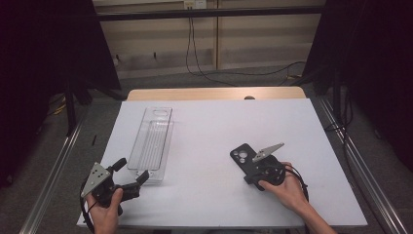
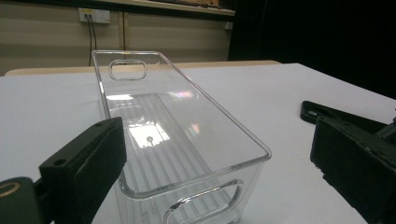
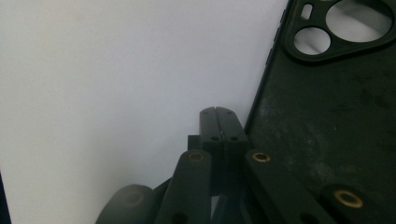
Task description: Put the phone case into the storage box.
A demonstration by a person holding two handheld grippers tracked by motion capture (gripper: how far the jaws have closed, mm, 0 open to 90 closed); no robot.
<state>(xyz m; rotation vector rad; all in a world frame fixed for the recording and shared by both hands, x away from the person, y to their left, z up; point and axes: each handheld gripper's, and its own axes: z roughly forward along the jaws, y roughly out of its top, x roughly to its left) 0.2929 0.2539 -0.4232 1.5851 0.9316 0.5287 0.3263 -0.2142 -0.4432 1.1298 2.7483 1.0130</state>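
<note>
White table (image 1: 214, 146): it carries every item noted below; a wooden edge shows along its far side.

Clear plastic bin (image 1: 153, 144): long, narrow and empty, with ribbed floor and a handle cut-out in each end wall. It stands upright on the table's left half, its length running away from the person. In the left gripper view its near end (image 2: 187, 177) sits between the two jaws, with no contact.

Left gripper (image 1: 131, 175): held in the left hand (image 1: 104, 212) at the near left corner, aimed at the bin's near end. Jaws stand wide apart, gripping nothing.

Right gripper (image 3: 217, 116): held in the right hand (image 1: 287, 187) on the table's right half. Jaws are pressed flat together with nothing between them, tips at the left edge of the case.

Black phone case (image 1: 243, 157): it lies flat on the table, camera cut-outs at its far end, partly under the right gripper's body. It lies well apart from the bin.
</note>
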